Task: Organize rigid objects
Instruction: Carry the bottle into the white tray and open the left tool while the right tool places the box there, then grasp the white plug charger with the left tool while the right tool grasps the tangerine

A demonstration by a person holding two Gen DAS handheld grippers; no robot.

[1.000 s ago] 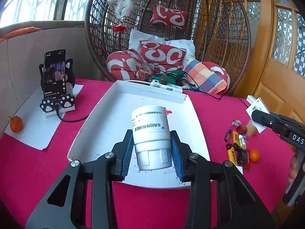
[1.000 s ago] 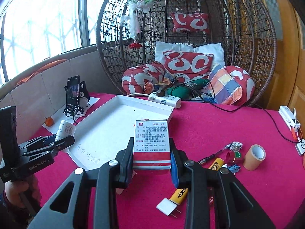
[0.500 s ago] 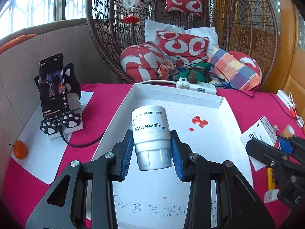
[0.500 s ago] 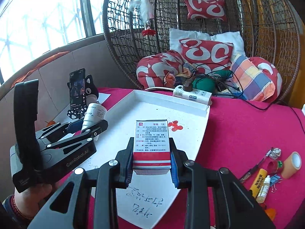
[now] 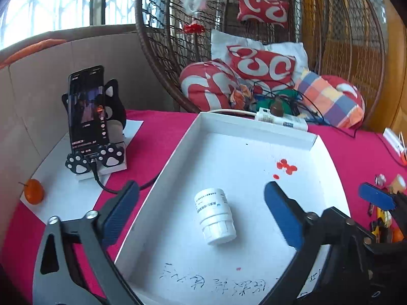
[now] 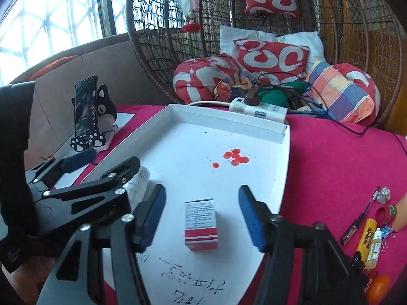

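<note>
A white pill bottle (image 5: 215, 218) rests on the floor of the white tray (image 5: 254, 129), its ribbed cap end nearest me. My left gripper (image 5: 201, 190) is opening, and its blue pads stand far off the bottle on either side. A red-and-white medicine box (image 6: 201, 225) rests on the tray (image 6: 229, 120) floor. My right gripper (image 6: 202, 193) is opening too, the box between its pads but untouched. In the right wrist view the left gripper (image 6: 106, 162) hides most of the bottle (image 6: 140, 183).
A phone on a cat-shaped stand (image 5: 86, 111) and a small orange (image 5: 34, 194) sit left of the tray. A power strip (image 5: 279, 120) lies behind it. Pens, small bottles and clips (image 6: 368, 239) lie on the red cloth at the right. A wicker chair with cushions stands behind.
Both grippers moved in over the tray, then opened wide. The bottle and the box left the pads and now rest on the tray floor.
</note>
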